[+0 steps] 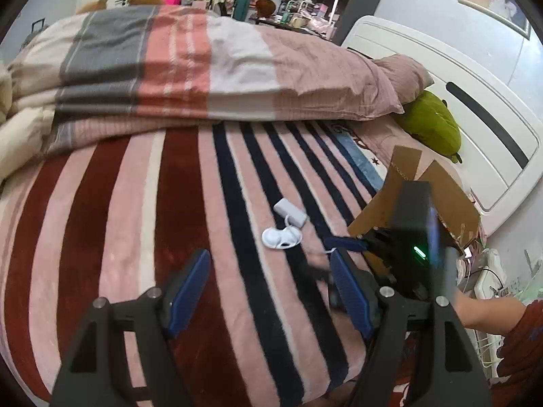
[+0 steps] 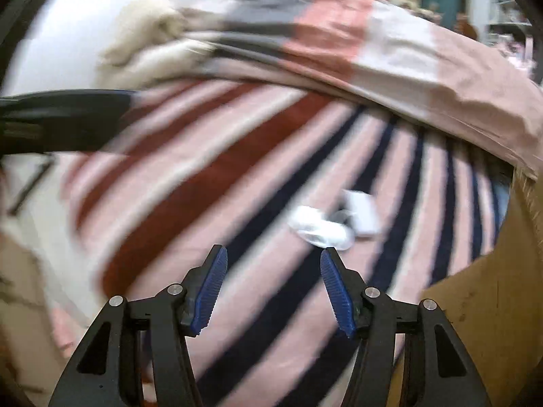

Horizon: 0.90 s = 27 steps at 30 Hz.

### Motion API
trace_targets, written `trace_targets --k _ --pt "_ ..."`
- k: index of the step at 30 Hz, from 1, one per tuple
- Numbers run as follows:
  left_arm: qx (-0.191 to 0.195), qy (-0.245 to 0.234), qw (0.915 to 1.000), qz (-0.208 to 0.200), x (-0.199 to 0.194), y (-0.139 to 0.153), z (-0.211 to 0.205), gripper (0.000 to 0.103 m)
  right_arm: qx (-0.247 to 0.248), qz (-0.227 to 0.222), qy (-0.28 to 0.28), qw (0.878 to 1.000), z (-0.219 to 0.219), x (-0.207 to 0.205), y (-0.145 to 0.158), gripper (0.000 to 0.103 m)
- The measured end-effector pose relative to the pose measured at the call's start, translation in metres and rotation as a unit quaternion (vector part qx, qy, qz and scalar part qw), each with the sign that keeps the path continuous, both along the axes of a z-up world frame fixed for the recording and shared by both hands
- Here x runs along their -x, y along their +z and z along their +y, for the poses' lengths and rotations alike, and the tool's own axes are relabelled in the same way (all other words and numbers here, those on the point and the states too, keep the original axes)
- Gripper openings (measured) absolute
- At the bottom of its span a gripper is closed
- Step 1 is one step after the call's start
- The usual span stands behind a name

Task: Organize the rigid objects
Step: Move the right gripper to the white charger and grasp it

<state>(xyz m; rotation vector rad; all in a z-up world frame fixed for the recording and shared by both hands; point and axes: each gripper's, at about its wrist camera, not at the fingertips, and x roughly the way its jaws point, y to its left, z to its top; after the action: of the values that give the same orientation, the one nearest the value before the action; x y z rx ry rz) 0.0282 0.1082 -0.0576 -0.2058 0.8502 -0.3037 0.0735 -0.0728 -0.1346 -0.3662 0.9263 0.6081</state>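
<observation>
Both your grippers are wide apart and hold nothing. The white charger (image 1: 284,226) lies mid-bed, toward the cardboard box (image 1: 437,196) side. It sits just ahead of your right gripper (image 2: 273,285), slightly right; left gripper (image 1: 269,288) is farther.

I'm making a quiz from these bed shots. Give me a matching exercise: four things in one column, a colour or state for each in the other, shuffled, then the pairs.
Things:
1. plush toy
2. cardboard box
3. white charger with cable
4. left gripper

Descriptions:
A. open, holding nothing
B. green, lying by the headboard
C. brown, flaps up, at the bed's right edge
D. lying loose on the striped blanket

Pairs: 1-B, 2-C, 3-D, 4-A
</observation>
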Motion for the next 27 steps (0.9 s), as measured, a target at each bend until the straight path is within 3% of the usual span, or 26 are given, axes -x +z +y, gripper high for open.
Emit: trace_targets --k 3,5,6,12,16,19,21,22,23,27 --pt "0.009 0.005 0.9999 0.004 0.004 -0.007 0.005 0.07 0.025 0.004 -0.043 0.999 -0.012 -0.023 -0.026 0.038" --pt "0.011 0.007 0.9999 0.006 0.006 -0.009 0.006 0.07 0.04 0.003 -0.048 0.998 -0.018 -0.033 -0.038 0.013" --pt "0.01 0.009 0.9999 0.007 0.006 -0.01 0.006 0.07 0.037 0.011 -0.045 0.998 -0.02 -0.035 -0.04 0.009" --pt "0.013 0.006 0.9999 0.002 0.008 -0.005 0.005 0.07 -0.006 0.044 0.044 0.998 -0.016 0.005 -0.019 0.002" --pt "0.013 0.001 0.9999 0.001 0.009 -0.004 0.0 0.07 -0.009 0.116 0.117 0.986 -0.006 0.044 -0.023 0.002" --pt "0.011 -0.003 0.9999 0.003 0.01 -0.004 -0.004 0.07 0.005 0.104 0.121 0.987 -0.006 0.055 -0.025 0.003" --pt "0.01 -0.003 0.9999 0.004 0.01 -0.004 -0.005 0.07 0.013 0.064 0.083 0.994 -0.011 0.044 -0.021 0.018" --pt "0.011 -0.002 0.9999 0.004 0.01 -0.004 -0.005 0.07 0.009 0.053 0.064 0.997 -0.014 0.037 -0.019 0.04" --pt "0.012 -0.001 0.9999 0.004 0.01 -0.005 -0.005 0.07 0.002 0.037 0.04 0.999 -0.019 0.027 -0.017 0.051" --pt "0.013 -0.001 0.9999 0.005 0.011 -0.005 -0.005 0.07 0.011 0.007 -0.01 1.0 -0.024 -0.008 -0.024 0.051"
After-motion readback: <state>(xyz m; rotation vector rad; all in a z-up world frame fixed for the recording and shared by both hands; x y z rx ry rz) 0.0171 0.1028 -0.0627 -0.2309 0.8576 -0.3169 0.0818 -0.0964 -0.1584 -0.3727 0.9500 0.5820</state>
